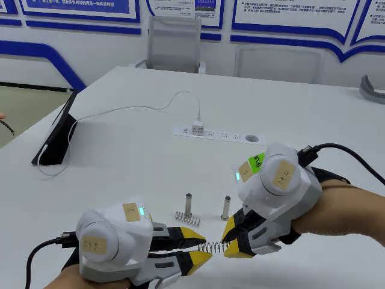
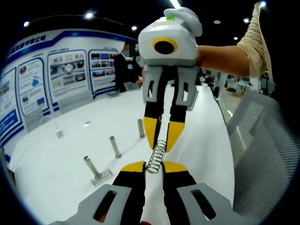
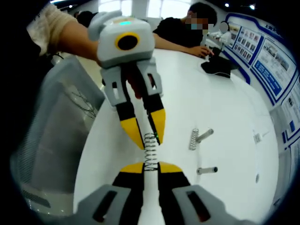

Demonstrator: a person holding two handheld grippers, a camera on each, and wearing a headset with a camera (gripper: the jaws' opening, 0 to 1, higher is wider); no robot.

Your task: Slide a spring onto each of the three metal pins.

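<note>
Both tongs (image 1: 204,247) (image 1: 230,241) seemingly gripping spring (image 1: 215,245), pins (image 1: 188,203) beyond

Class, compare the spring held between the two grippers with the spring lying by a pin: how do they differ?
The held spring hangs above the table, clamped at its ends by the left gripper and right gripper; the loose spring lies on the table beside a pin, untouched. Both are metal coils, on no pin.

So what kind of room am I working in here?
Likely an office meeting room or showroom: long white table, blue-bordered poster boards on the wall, a mesh chair.
</note>
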